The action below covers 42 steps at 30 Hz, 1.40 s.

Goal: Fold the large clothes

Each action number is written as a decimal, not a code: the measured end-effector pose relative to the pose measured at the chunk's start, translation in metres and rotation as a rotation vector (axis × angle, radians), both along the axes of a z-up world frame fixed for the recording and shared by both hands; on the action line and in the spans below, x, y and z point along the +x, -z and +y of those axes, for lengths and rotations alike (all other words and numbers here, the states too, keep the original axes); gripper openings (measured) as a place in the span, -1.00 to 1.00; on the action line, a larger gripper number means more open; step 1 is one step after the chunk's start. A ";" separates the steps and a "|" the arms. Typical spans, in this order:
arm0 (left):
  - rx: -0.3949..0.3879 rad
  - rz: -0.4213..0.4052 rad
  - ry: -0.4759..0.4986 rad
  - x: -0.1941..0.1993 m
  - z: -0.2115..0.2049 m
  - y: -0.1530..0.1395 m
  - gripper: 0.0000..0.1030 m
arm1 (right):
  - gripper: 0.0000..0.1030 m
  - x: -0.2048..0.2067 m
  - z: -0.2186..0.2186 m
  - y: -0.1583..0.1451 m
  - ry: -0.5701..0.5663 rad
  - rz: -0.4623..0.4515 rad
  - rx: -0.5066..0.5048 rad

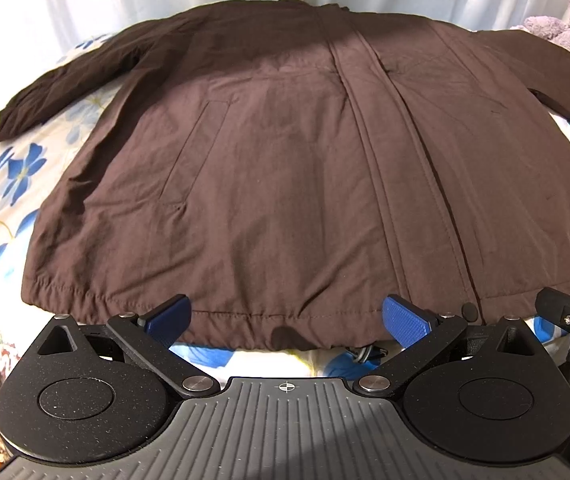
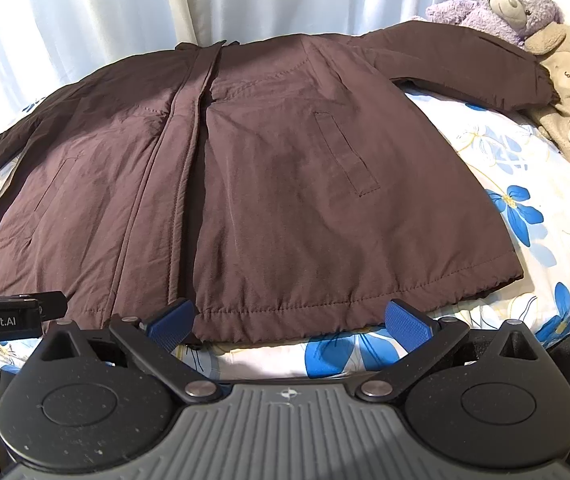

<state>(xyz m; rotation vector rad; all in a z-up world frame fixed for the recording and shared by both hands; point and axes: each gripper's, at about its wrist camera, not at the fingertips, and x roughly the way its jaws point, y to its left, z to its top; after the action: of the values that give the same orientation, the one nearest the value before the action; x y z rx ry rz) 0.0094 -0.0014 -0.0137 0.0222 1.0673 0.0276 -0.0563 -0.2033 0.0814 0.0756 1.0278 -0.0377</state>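
Left wrist view: the brown jacket (image 1: 285,168) is lying spread flat, front up, on the floral bedsheet (image 1: 9,184); the left gripper (image 1: 287,318) is hovering at its hem, jaws released. Right wrist view: the right gripper (image 2: 291,320) is likewise gaping empty at the hem; a purple teddy bear (image 2: 501,4) is sitting beyond the sleeve.

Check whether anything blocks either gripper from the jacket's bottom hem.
Nothing visible does. The left gripper and right gripper are both open right at the hem of the brown jacket, which lies flat on the floral bedsheet. The plush toys sit far back.
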 end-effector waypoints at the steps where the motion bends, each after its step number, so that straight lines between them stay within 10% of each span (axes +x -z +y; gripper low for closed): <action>1: 0.001 0.001 0.000 0.000 0.000 0.000 1.00 | 0.98 0.001 0.000 0.000 -0.001 0.001 0.000; 13: -0.027 0.002 -0.016 0.014 0.001 0.002 1.00 | 0.98 0.014 -0.008 -0.001 -0.007 -0.040 0.061; 25: -0.213 -0.047 -0.104 0.079 0.016 0.001 1.00 | 0.98 0.080 -0.110 0.005 0.148 -0.332 0.340; 32: -0.191 -0.178 -0.185 0.145 0.032 0.018 1.00 | 0.96 0.157 -0.249 0.021 0.536 -0.477 0.421; 36: -0.159 -0.163 -0.242 0.172 0.043 0.038 1.00 | 0.37 0.189 -0.329 0.048 0.754 -0.489 0.440; 42: -0.169 -0.164 -0.278 0.179 0.055 0.054 1.00 | 0.12 0.214 -0.386 0.087 0.945 -0.503 0.453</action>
<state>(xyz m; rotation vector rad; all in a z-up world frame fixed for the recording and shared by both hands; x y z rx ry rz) 0.1888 0.0539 -0.0673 -0.2772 0.8988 0.1875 0.1573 -0.5891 -0.0054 0.9346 0.4067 -0.6150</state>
